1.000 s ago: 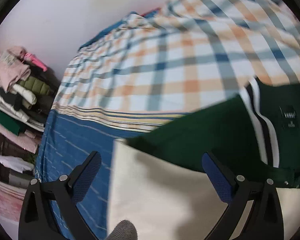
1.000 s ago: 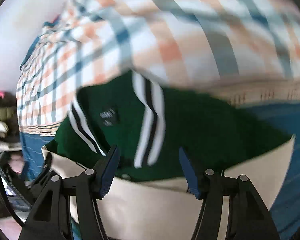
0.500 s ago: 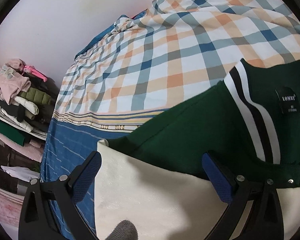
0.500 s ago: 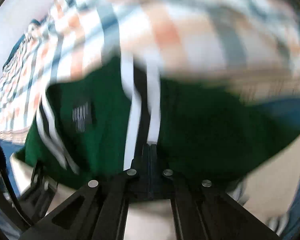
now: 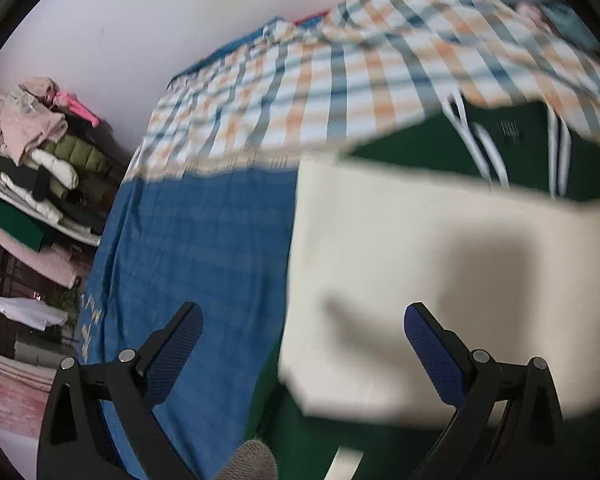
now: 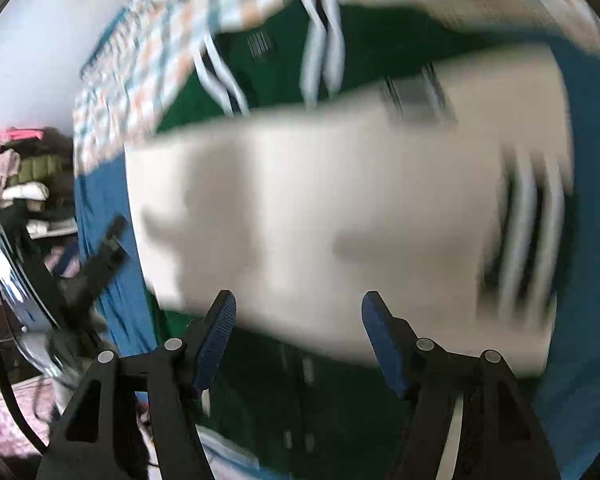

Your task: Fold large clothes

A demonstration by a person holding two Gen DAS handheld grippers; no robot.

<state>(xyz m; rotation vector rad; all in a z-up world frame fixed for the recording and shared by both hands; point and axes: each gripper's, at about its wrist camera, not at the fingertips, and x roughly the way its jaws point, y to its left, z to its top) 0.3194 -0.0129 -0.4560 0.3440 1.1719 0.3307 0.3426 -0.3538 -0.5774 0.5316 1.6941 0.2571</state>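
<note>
A green jacket with cream sleeves lies on the bed. Its cream sleeves (image 5: pixel 420 240) are folded across the body and its green collar part with white stripes (image 5: pixel 508 144) shows behind them. It also shows, blurred, in the right wrist view (image 6: pixel 340 200). My left gripper (image 5: pixel 304 336) is open and empty, above the jacket's left edge. My right gripper (image 6: pixel 300 320) is open and empty above the jacket's near part. The left gripper's black arm (image 6: pixel 100 260) shows at the left of the right wrist view.
The bed has a blue sheet (image 5: pixel 188 248) and a checked orange and blue cover (image 5: pixel 320 92) further back. A stack of folded clothes (image 5: pixel 40 176) stands to the left of the bed against a white wall (image 5: pixel 140 20).
The right gripper was shut on the green jacket half a second ago and is now open and drawn back. Both grippers have pulled back, so more of the cream sleeves shows.
</note>
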